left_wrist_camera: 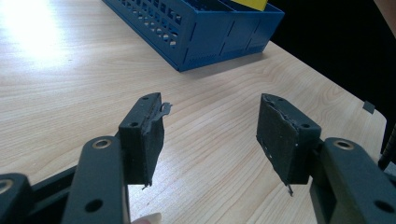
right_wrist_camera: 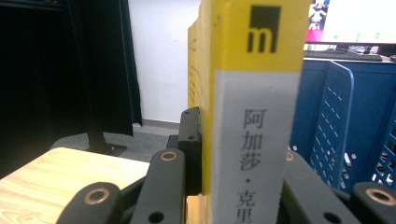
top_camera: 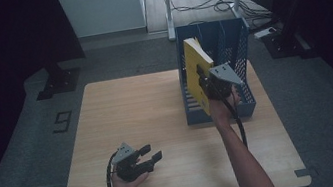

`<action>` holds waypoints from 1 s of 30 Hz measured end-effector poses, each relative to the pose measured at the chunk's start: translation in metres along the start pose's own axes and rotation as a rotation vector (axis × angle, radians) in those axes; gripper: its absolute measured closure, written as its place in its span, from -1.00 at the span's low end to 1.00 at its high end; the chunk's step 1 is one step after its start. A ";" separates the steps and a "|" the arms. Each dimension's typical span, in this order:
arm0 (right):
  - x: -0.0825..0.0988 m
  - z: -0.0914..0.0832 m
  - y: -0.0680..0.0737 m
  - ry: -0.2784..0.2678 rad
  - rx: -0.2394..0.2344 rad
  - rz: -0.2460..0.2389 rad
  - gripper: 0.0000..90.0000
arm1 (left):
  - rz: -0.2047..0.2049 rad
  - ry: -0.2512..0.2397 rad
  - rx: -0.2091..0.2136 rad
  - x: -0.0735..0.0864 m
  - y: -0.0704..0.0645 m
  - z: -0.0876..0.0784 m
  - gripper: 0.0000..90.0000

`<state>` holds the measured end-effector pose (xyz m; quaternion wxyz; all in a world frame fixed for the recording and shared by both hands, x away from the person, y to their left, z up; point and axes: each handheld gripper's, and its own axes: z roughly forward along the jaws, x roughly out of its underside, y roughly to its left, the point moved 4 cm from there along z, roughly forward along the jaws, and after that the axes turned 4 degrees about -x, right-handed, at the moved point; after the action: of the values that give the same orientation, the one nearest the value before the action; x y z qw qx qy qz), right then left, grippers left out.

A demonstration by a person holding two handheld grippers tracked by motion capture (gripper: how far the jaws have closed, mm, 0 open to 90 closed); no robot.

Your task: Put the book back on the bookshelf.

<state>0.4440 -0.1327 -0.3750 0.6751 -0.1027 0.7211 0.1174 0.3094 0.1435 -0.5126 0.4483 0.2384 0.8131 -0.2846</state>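
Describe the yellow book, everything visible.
The yellow book is a thick paperback by its look, with a yellow cover and spine. The spine carries a dark square logo with an "m" and a white label with Chinese characters. It stands upright, slightly tilted, at the left end of the blue file rack, above the wooden table. The right gripper is clamped on it across the spine, one jaw on each cover.

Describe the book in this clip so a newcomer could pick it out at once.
Start at the blue perforated plastic file rack on the far right part of the light wooden table. At its left end a yellow book stands upright, clamped by the right gripper. It is the scene's one yellow thing; its spine carries a white label with black characters.
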 end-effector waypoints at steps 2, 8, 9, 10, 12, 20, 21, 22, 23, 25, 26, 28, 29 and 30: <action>0.000 0.002 0.000 0.002 0.002 -0.001 0.66 | 0.000 0.000 0.000 0.000 0.000 0.000 -0.08; 0.000 0.007 0.000 0.007 0.008 0.001 0.66 | 0.000 -0.001 0.000 0.000 0.000 -0.001 -0.08; 0.001 0.009 0.000 0.009 0.009 0.000 0.66 | -0.001 -0.003 -0.001 0.000 0.001 -0.001 -0.08; 0.001 0.009 0.000 0.009 0.009 0.000 0.66 | -0.001 -0.003 -0.001 0.000 0.001 -0.001 -0.08; 0.001 0.011 0.000 0.010 0.011 -0.003 0.66 | -0.001 -0.003 0.000 0.000 0.001 -0.001 -0.08; 0.002 0.018 -0.001 0.013 0.021 -0.003 0.66 | 0.000 -0.002 0.000 0.000 0.001 -0.001 -0.08; 0.003 0.018 -0.001 0.015 0.022 -0.001 0.66 | 0.000 -0.002 0.000 0.000 0.001 -0.001 -0.08; 0.003 0.018 -0.001 0.015 0.022 -0.001 0.66 | 0.000 -0.002 0.000 0.000 0.001 -0.001 -0.08; 0.004 0.019 -0.002 0.017 0.025 0.000 0.66 | 0.000 -0.002 -0.001 0.000 0.001 -0.001 -0.08; 0.004 0.020 -0.002 0.018 0.026 0.000 0.66 | 0.000 -0.002 -0.001 0.000 0.001 -0.001 -0.08; 0.004 0.020 -0.003 0.017 0.026 0.002 0.66 | 0.000 0.000 -0.001 0.000 0.001 -0.001 -0.08; 0.005 0.022 -0.004 0.020 0.030 0.002 0.66 | -0.001 0.001 -0.002 0.001 0.001 -0.001 -0.08; 0.006 0.024 -0.005 0.022 0.033 0.007 0.66 | -0.002 0.002 -0.002 0.001 0.001 -0.001 -0.08; 0.006 0.024 -0.005 0.022 0.033 0.007 0.66 | -0.002 0.002 -0.002 0.001 0.001 -0.001 -0.08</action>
<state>0.4676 -0.1297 -0.3830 0.6683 -0.0905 0.7307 0.1068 0.3085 0.1453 -0.5132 0.4475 0.2376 0.8141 -0.2838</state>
